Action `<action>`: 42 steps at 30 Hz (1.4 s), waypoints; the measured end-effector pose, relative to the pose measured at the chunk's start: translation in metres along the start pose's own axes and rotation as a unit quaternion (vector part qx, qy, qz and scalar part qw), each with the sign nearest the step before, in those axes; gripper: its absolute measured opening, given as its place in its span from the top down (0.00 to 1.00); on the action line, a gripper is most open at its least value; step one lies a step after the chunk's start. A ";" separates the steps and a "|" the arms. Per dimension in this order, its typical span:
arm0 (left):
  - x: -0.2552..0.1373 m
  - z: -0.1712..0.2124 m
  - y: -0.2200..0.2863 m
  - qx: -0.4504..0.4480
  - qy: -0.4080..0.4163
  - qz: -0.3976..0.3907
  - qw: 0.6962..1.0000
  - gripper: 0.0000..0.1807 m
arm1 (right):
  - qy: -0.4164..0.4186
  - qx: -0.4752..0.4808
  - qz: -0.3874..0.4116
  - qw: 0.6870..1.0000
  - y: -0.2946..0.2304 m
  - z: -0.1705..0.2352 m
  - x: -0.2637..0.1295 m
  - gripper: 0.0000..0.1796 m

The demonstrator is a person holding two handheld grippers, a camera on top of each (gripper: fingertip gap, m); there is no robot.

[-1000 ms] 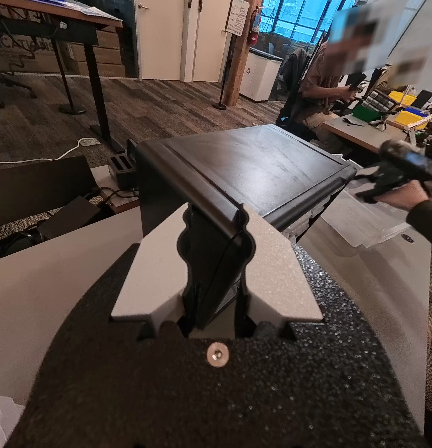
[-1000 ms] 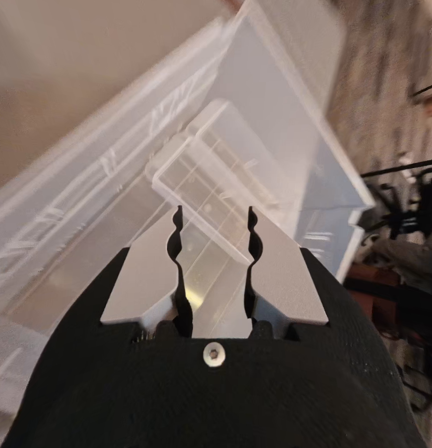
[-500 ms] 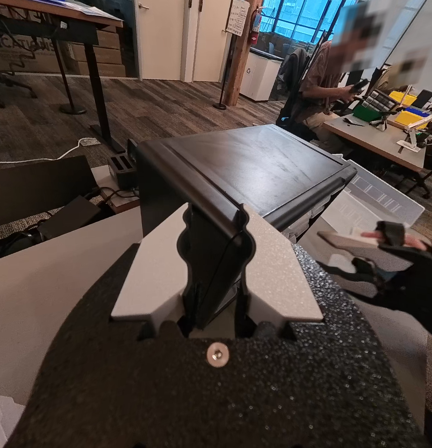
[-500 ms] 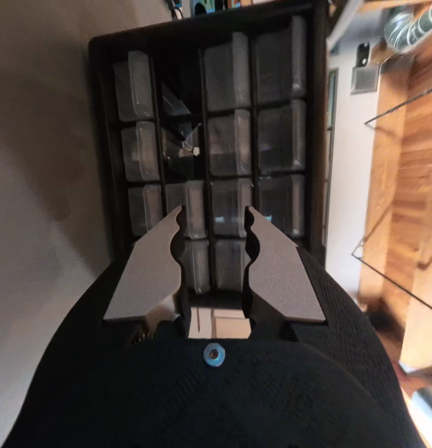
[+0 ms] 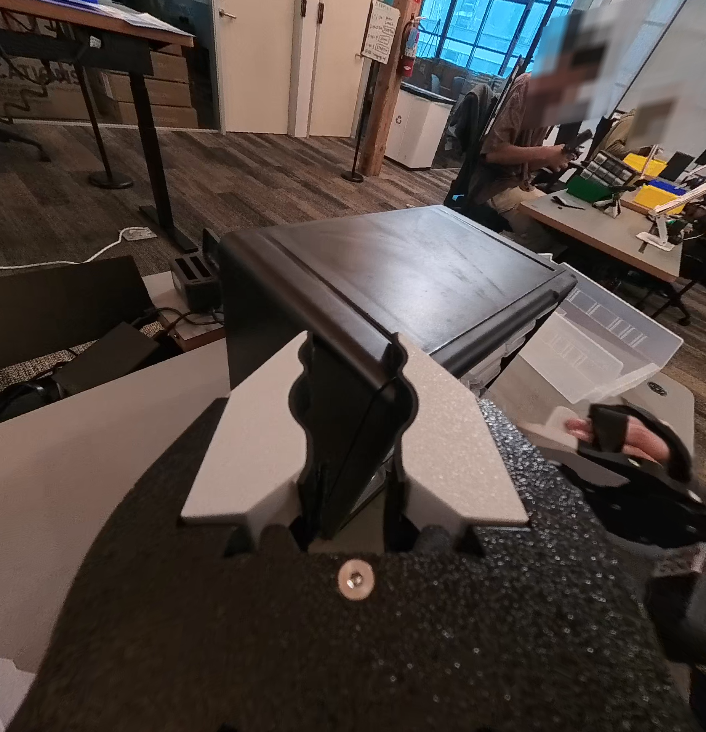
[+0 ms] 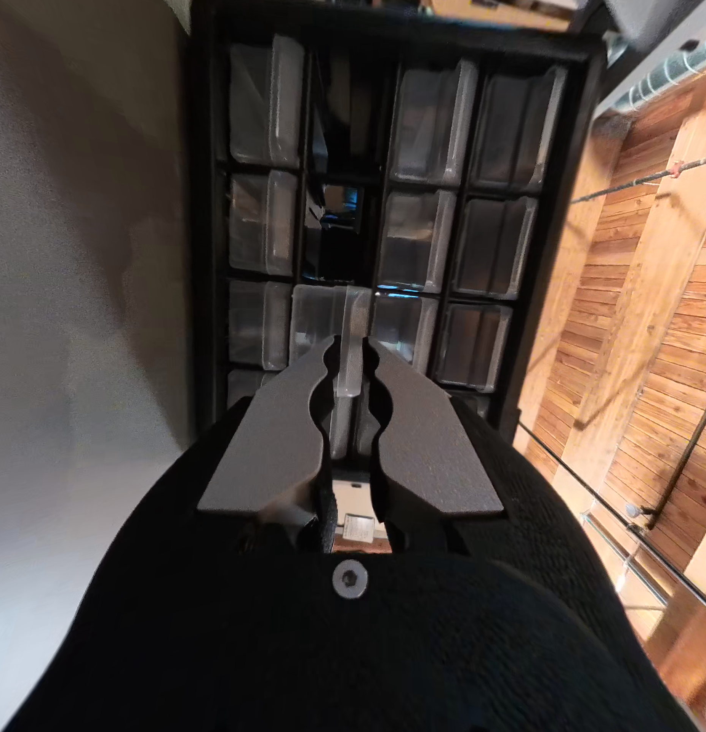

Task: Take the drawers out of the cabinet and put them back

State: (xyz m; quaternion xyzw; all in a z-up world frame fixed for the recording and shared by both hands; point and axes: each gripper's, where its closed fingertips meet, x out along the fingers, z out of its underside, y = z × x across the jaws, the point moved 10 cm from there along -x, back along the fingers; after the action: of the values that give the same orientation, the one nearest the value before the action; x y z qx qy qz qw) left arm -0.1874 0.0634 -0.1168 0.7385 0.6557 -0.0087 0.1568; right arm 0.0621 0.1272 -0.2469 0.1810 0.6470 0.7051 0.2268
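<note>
The black cabinet (image 5: 402,269) stands on a grey table (image 5: 86,435). My left gripper (image 5: 353,340) is shut on its near top corner edge. In the right wrist view, which is rolled sideways, the cabinet front (image 6: 549,237) shows rows of clear drawers and two empty slots (image 6: 339,233). One clear drawer (image 6: 315,313) sticks out slightly. My right gripper (image 6: 351,340) is closed on its clear handle tab (image 6: 349,372). The hand holding that gripper (image 5: 628,439) shows at the cabinet's front in the left wrist view.
A large clear plastic bin (image 5: 604,348) lies to the right of the cabinet. A charger with cables (image 5: 197,281) sits behind the table. A seated person (image 5: 509,158) works at another desk (image 5: 596,233). A standing desk (image 5: 145,119) is at the far left.
The right gripper swung from the clear bin to the cabinet front, moved in and narrowed its fingers onto a drawer's handle. The left gripper has stayed clamped on the cabinet.
</note>
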 end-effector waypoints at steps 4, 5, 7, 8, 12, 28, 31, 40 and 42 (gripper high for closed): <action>0.000 0.000 0.000 -0.001 0.000 0.001 1.000 0.80 | 0.063 0.010 -0.027 0.998 0.003 -0.009 -0.033 0.80; 0.000 0.000 0.000 -0.001 0.000 0.001 1.000 0.80 | 0.092 0.022 -0.039 0.995 0.004 -0.008 -0.039 0.69; 0.000 0.000 0.000 -0.001 0.001 0.000 1.000 0.80 | 0.110 0.055 -0.079 0.989 0.004 0.003 -0.039 0.47; 0.000 0.000 0.000 -0.001 0.000 0.000 1.000 0.80 | 0.093 0.063 -0.090 0.990 0.004 0.011 -0.033 0.40; 0.000 0.000 0.000 -0.001 0.000 0.001 1.000 0.80 | 0.050 0.029 -0.082 0.995 -0.005 0.025 -0.005 0.43; 0.000 0.000 -0.001 -0.001 0.002 0.002 1.000 0.79 | 0.129 0.143 -0.162 0.968 0.029 -0.021 -0.070 0.77; 0.000 0.000 -0.001 -0.001 0.003 0.003 1.000 0.79 | 0.135 0.268 -0.188 0.935 0.060 -0.007 -0.085 0.77; 0.000 0.001 -0.002 -0.003 0.006 0.006 1.000 0.79 | -0.142 0.495 -0.147 0.845 0.132 0.185 -0.123 0.77; 0.000 0.001 -0.002 -0.003 0.005 0.007 1.000 0.79 | -0.211 0.516 -0.158 0.815 0.124 0.235 -0.119 0.77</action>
State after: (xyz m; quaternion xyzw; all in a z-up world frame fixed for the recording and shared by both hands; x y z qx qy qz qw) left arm -0.1889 0.0636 -0.1181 0.7425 0.6515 -0.0014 0.1557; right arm 0.2795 0.2484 -0.0960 0.3112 0.8718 0.1672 0.3394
